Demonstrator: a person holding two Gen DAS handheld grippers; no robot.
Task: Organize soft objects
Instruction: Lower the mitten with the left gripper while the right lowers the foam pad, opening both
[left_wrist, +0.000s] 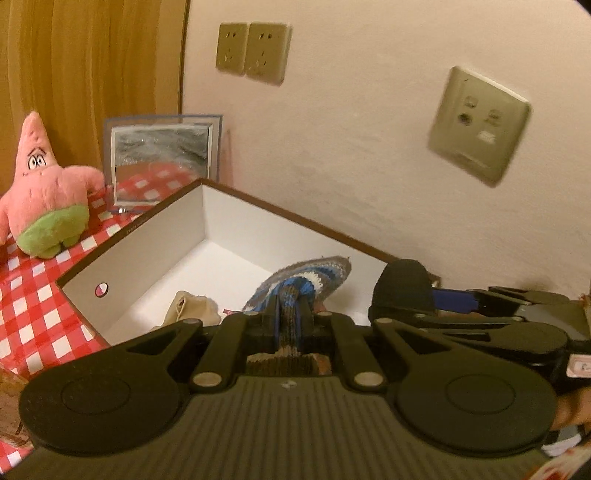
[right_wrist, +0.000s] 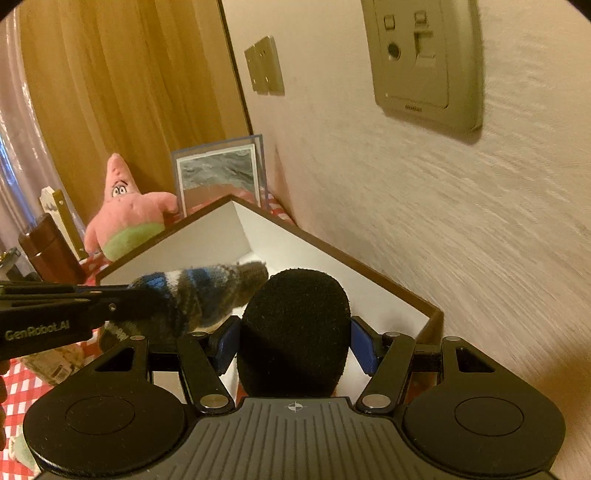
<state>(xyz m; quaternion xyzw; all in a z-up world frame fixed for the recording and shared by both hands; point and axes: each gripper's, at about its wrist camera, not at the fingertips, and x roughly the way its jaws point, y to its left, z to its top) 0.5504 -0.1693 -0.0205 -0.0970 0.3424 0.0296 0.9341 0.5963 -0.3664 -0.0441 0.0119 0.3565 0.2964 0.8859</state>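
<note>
1. Striped blue, grey and white knitted piece (left_wrist: 295, 288) hangs limp over the white brown-rimmed box (left_wrist: 147, 243), pinched in the nearly closed left gripper (left_wrist: 291, 317).
2. Black fuzzy foam-like lump (right_wrist: 295, 332) is squeezed between the right gripper's (right_wrist: 295, 343) blue pads (right_wrist: 364, 347), above the same box.
3. Both look light, soft and compressible; I judge a mid-body pinch holds best.
4. Pink star-shaped plush toy (left_wrist: 44, 192) stands on the red-checked cloth (left_wrist: 33, 314), well apart.

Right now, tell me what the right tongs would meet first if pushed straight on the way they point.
Carrying the black foam piece, the right tongs point down into the white box. The foam would probably meet the box's inside first, floor or far wall; depth is unclear.
</note>
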